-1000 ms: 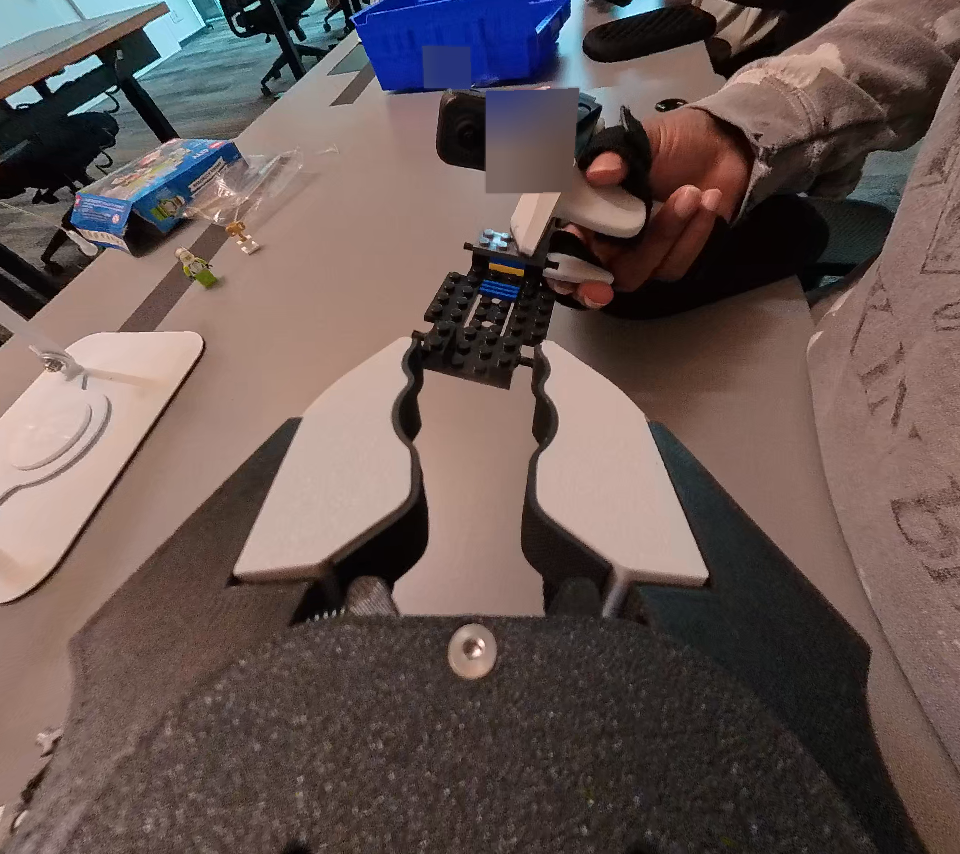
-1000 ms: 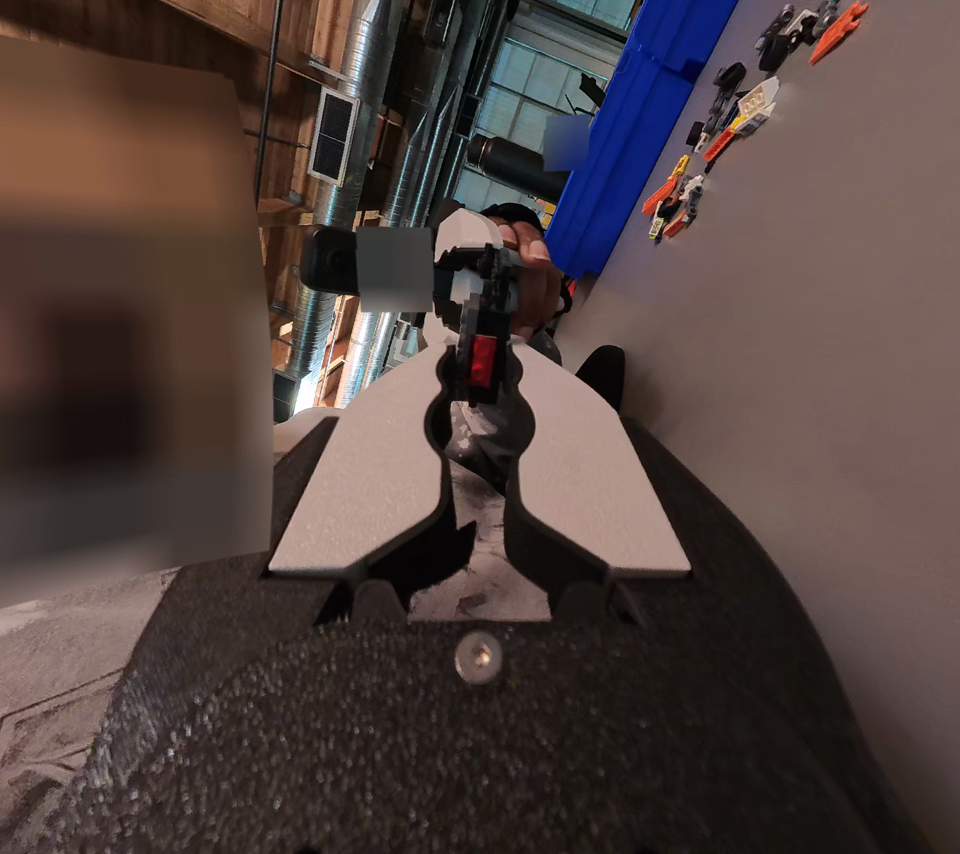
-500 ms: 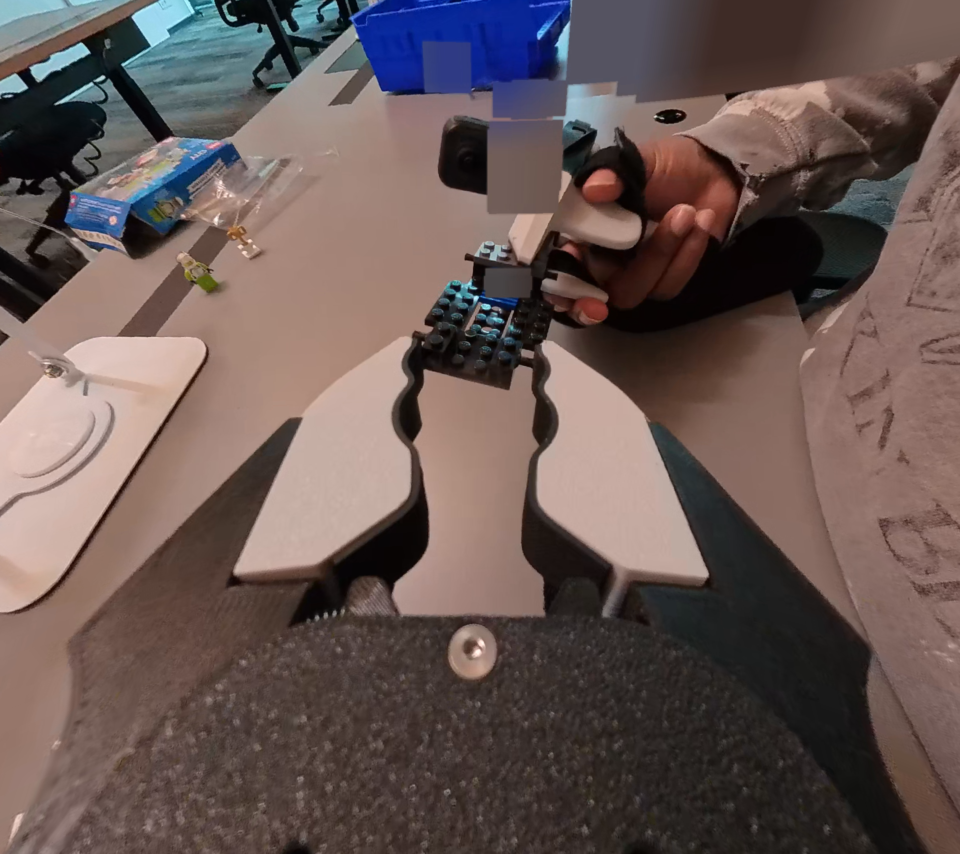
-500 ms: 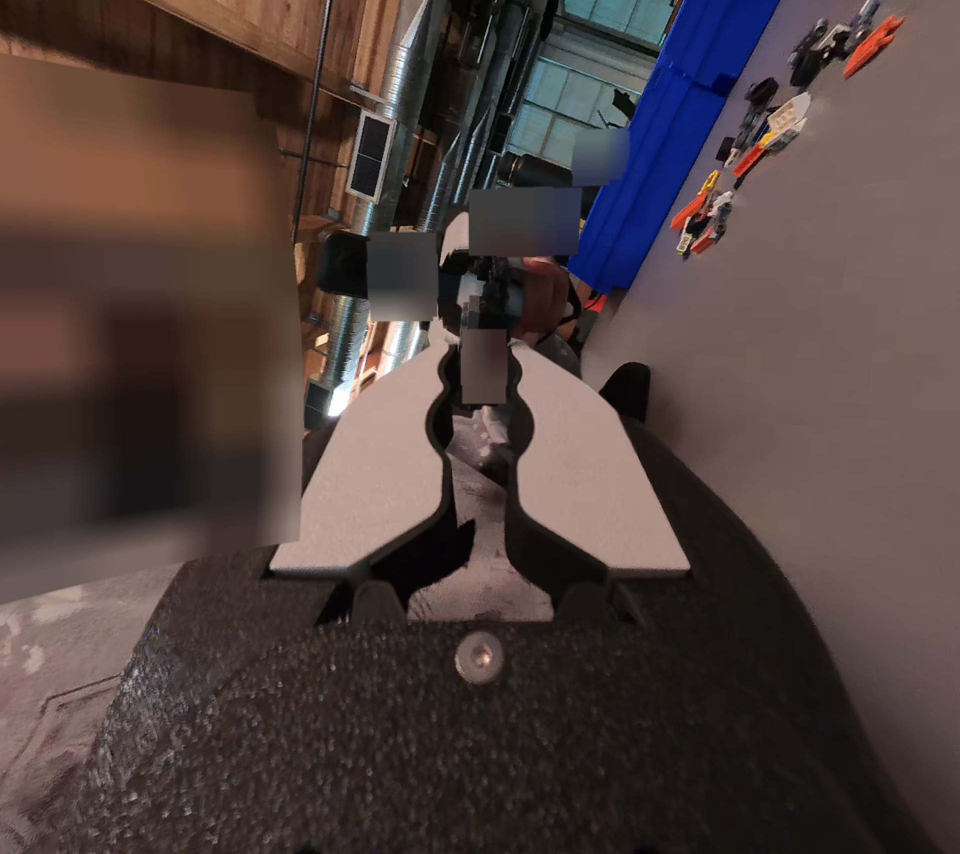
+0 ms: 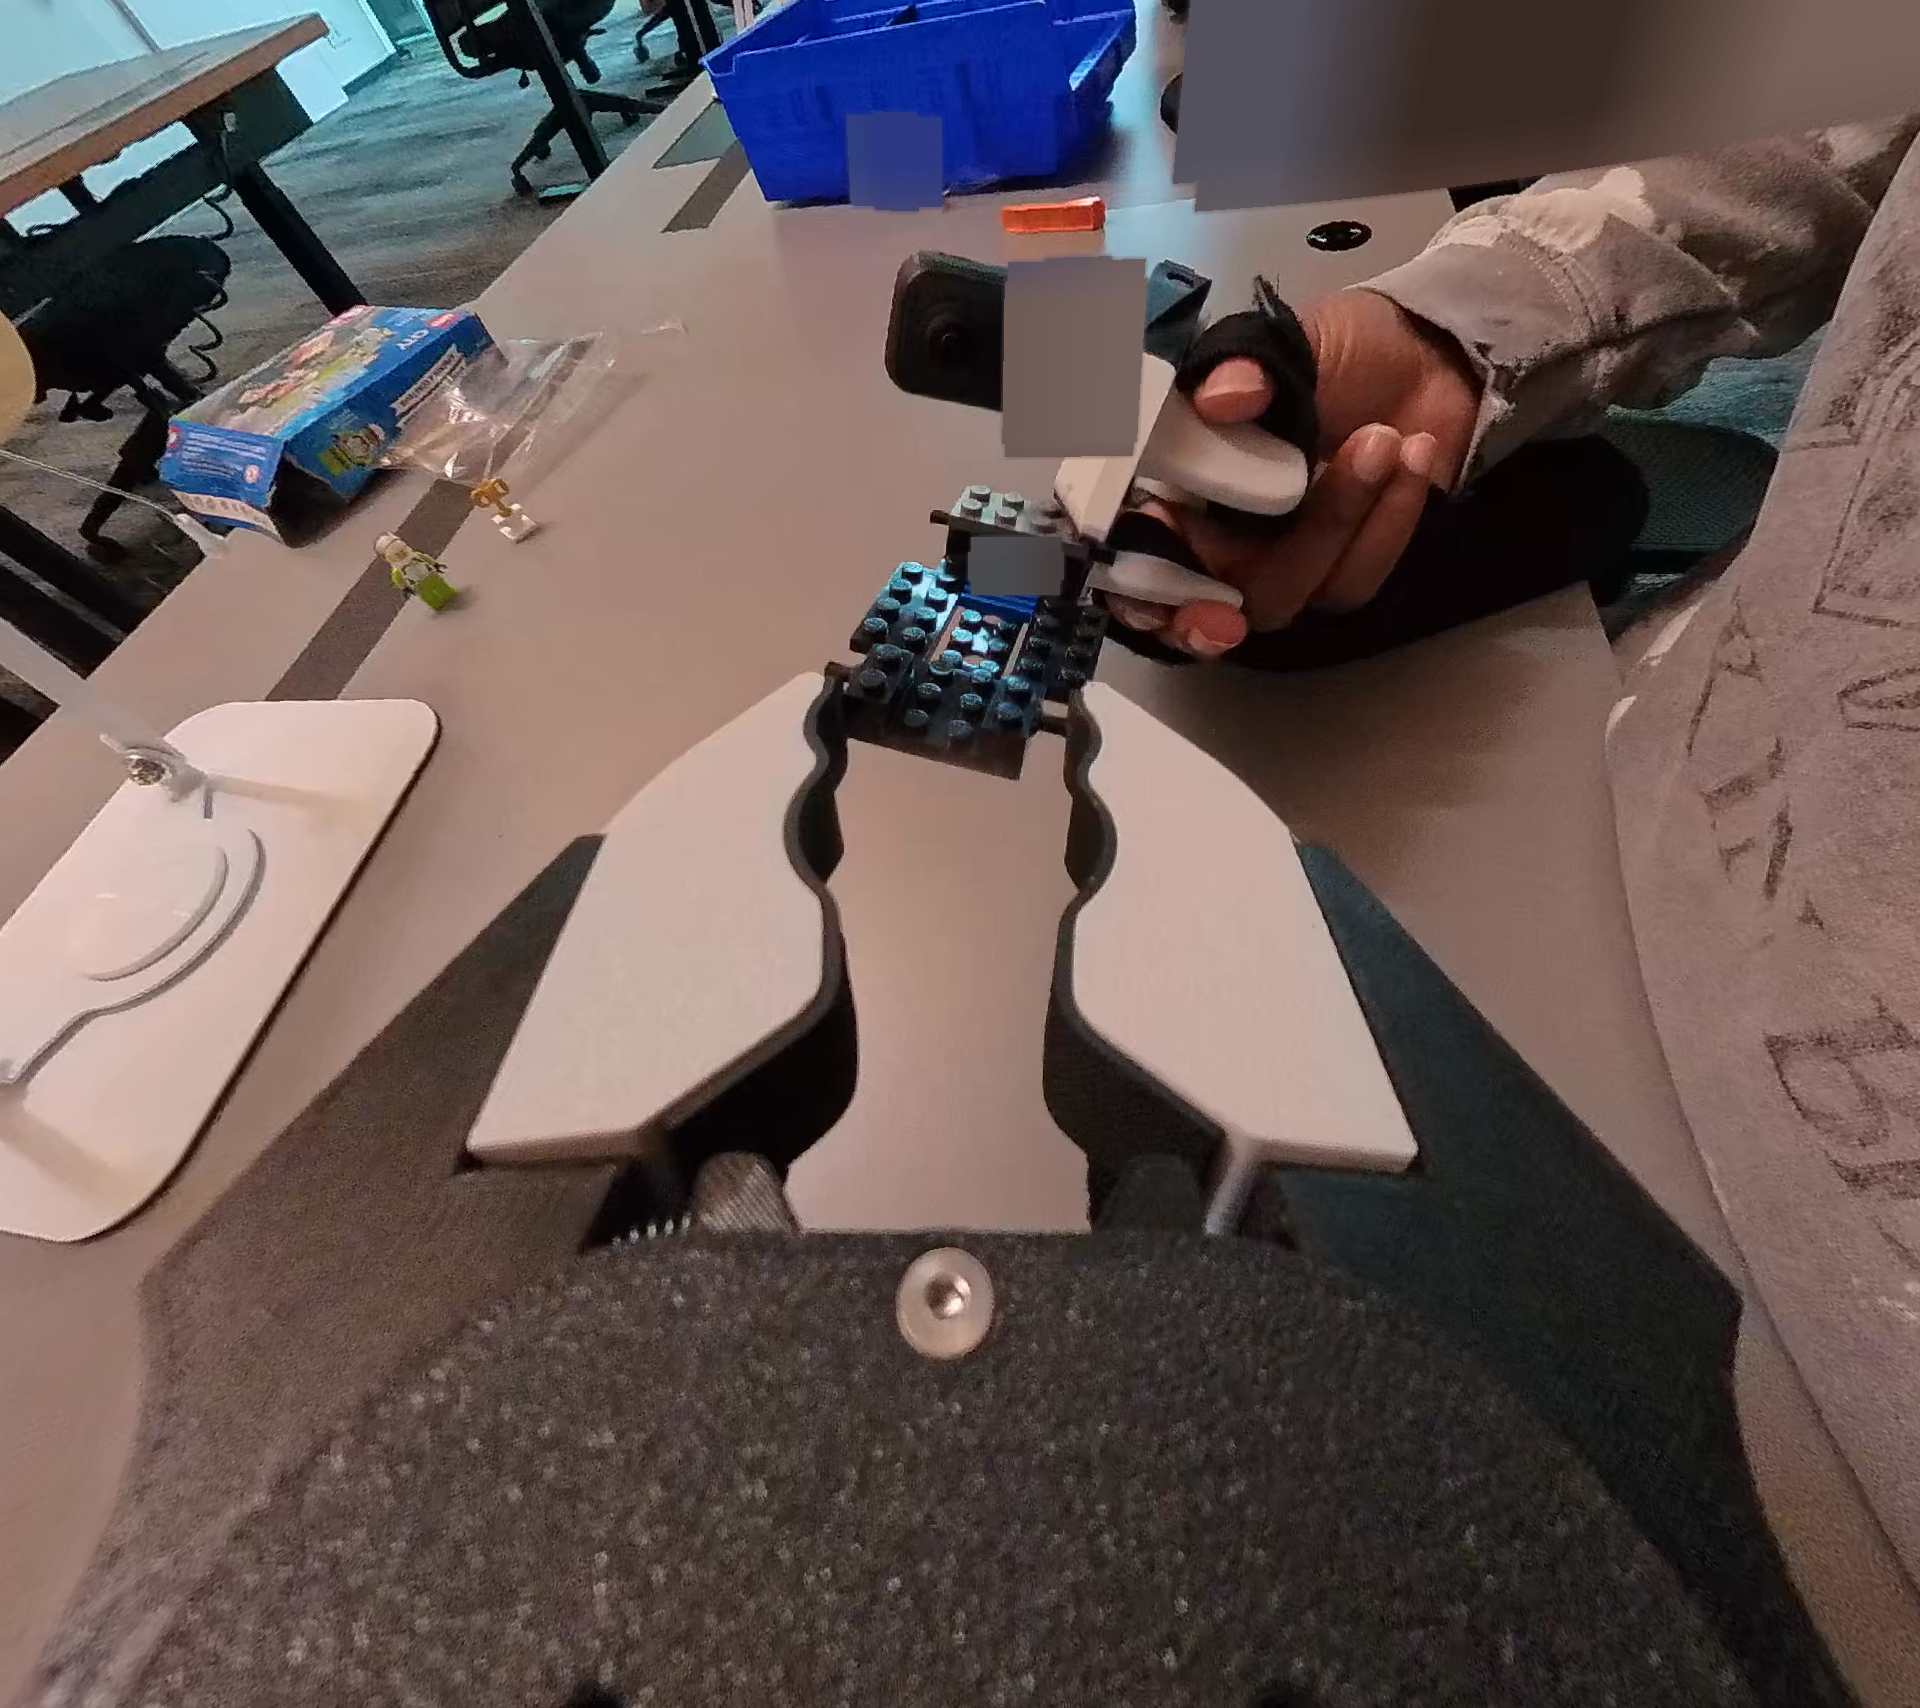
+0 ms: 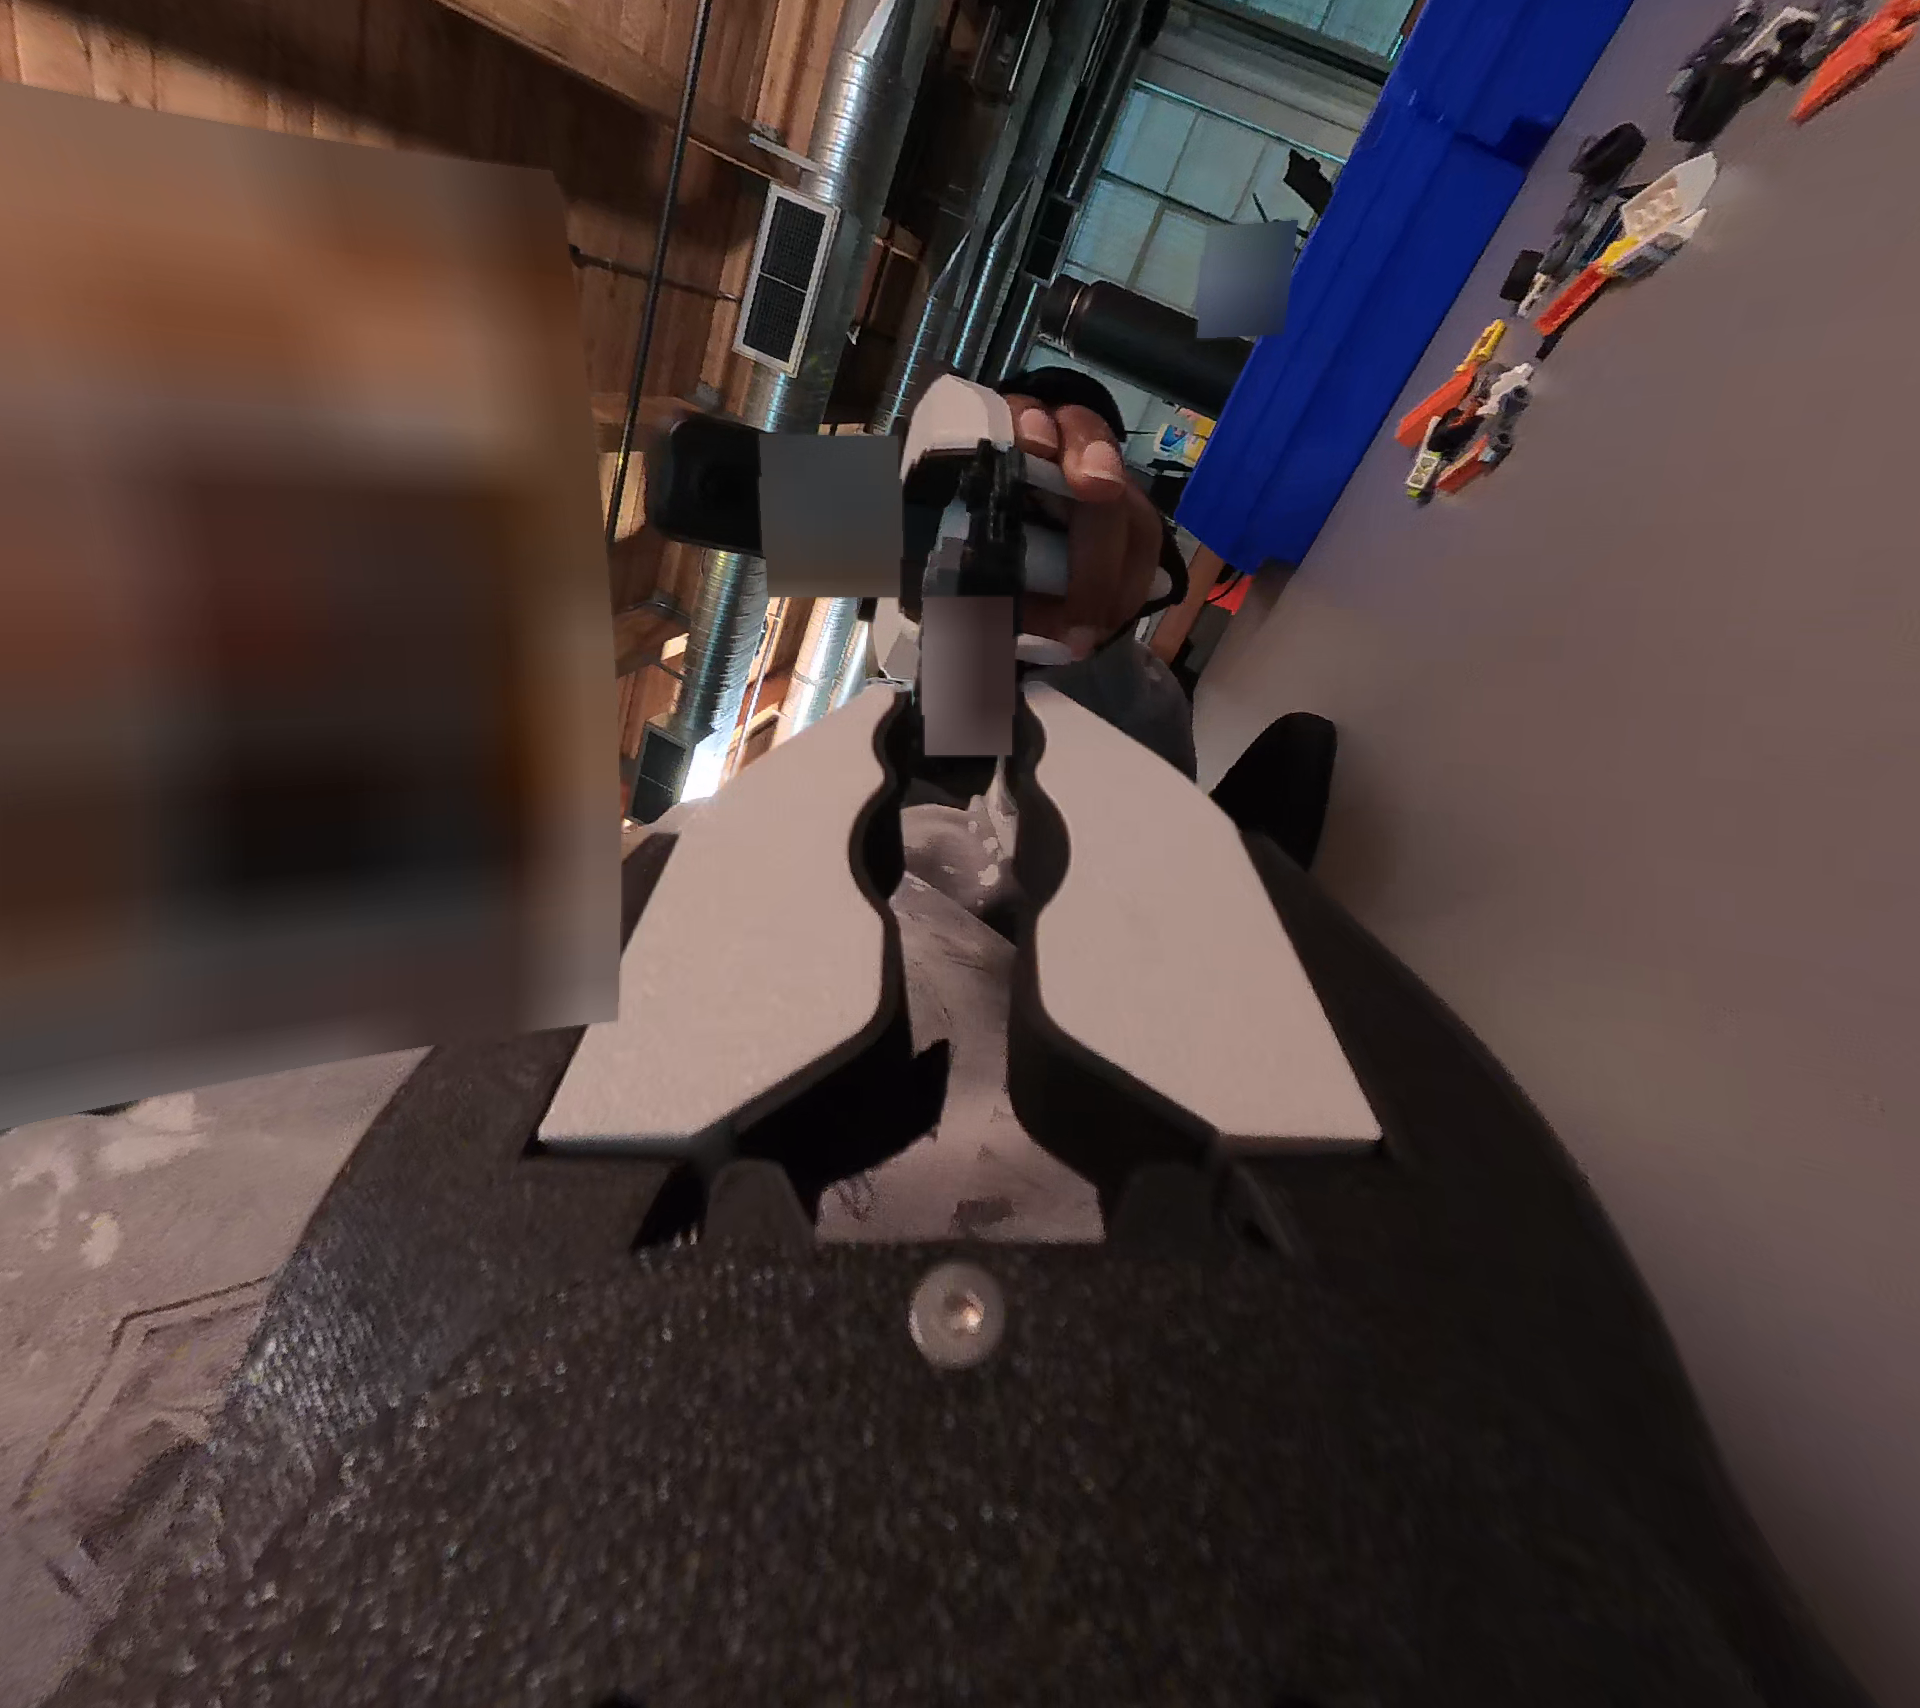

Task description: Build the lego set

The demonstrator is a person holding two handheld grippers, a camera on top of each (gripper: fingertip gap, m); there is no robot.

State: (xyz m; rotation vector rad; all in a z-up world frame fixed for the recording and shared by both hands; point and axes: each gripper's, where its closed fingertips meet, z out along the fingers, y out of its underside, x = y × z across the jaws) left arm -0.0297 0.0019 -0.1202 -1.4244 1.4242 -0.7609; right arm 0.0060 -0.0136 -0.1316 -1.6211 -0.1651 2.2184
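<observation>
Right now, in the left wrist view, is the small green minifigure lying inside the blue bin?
No, the green minifigure lies on the bare grey table, well apart from the blue bin farther back.

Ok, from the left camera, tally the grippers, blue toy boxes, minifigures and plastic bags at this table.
Grippers: 2, left gripper and right gripper, both on the lego build
Blue toy box: 1
Minifigure: 1
Plastic bag: 1
Total: 5
</observation>
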